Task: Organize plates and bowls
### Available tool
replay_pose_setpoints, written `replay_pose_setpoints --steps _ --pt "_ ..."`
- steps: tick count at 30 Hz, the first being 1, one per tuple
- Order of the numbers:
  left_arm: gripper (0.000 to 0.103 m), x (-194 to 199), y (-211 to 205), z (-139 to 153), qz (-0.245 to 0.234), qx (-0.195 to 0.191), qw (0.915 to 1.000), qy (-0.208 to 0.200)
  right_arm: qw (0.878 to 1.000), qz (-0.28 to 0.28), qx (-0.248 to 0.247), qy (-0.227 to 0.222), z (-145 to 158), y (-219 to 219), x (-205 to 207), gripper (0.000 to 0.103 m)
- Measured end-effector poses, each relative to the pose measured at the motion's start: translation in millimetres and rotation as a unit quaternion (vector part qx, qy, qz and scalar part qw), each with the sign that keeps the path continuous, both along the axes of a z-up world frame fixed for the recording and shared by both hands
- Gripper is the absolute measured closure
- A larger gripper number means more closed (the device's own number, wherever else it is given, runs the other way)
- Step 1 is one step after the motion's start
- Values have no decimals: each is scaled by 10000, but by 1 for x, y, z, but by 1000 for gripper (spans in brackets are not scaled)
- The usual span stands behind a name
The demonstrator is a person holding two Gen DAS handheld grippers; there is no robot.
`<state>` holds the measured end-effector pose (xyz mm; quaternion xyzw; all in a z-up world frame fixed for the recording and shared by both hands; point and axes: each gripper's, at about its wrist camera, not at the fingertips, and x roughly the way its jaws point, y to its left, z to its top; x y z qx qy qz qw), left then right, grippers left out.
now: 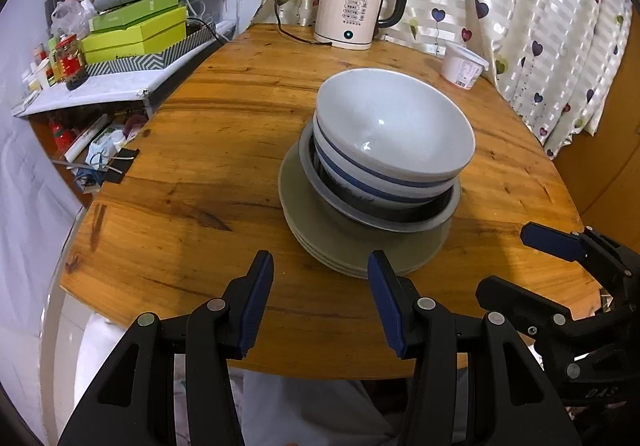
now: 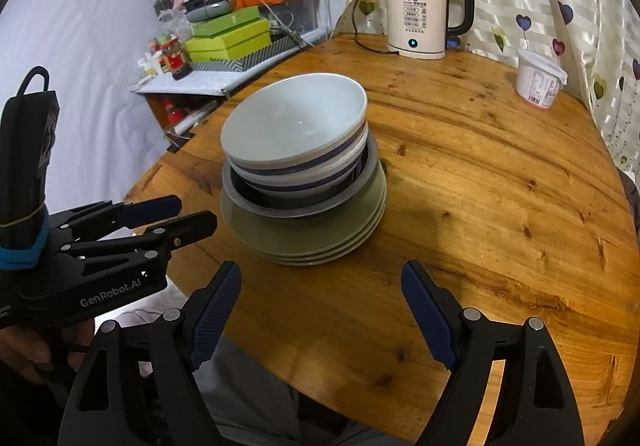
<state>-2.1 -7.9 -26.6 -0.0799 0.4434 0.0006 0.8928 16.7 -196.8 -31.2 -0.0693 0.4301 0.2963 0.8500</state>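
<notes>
Both grippers are held spread and empty just short of the plates (image 1: 352, 246) — left gripper (image 1: 320, 298), right gripper (image 2: 320, 310). Stacked on those plates are the bowls (image 1: 394, 133) — judged heavy, glazed, slippery, breakable; a rim is best gripped.

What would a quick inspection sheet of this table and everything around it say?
Surface: round wooden table, bare around the stack.
Job's things: white blue-striped bowls nested in a grey metal basin on stacked olive-grey plates.
Clutter: white plastic tub; cream electric kettle.
Grippers: left tool and right tool both open, empty, short of the stack.
Cables: black kettle cord across the table's back.
Surroundings: heart-print curtain; side shelf with green boxes.
</notes>
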Motion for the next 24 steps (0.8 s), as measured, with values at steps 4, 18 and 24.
replay_pose_setpoints --steps 4,18,24 --pt "53 1 -2 -2 22 134 9999 45 10000 27 -50 14 -2 4 -1 20" --pt "53 5 -9 -4 -37 120 9999 106 9999 39 -107 4 -4 5 2 20" --pt "53 6 -13 -6 -92 25 9998 157 9999 54 -110 3 -5 5 2 20"
